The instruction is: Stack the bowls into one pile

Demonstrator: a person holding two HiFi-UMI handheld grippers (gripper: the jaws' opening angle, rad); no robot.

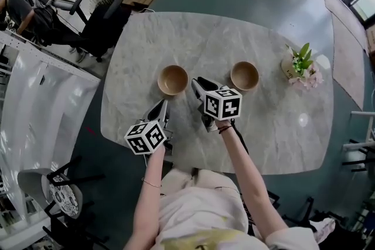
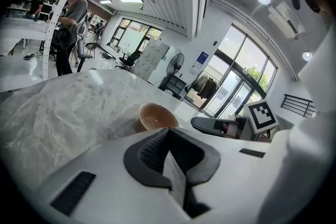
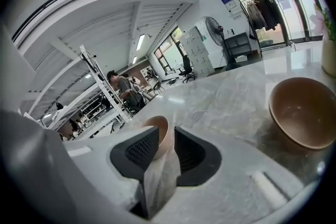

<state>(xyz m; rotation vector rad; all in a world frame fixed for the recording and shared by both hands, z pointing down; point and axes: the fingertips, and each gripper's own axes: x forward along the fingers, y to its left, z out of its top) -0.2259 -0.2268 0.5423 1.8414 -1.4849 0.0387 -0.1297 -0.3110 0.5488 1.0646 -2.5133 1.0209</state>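
When looking down on the marble surface, can spot the brown left bowl and right bowl sitting well apart, nothing stacked yet. Got the right gripper just beside the left bowl, jaws parted, its rim showing in the gap but not pinched. Then the left gripper, near that same bowl too, with jaws closed on nothing.

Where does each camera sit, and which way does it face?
Head view: on the person's head, steeply down at the marble table; forearms, left hand-held gripper and right hand-held gripper show.
Left gripper view: on that gripper, along its closed jaws toward the left bowl.
Right gripper view: on that gripper, along its parted jaws; left bowl seen through the gap, right bowl beside.
Shared: all three show the left bowl.
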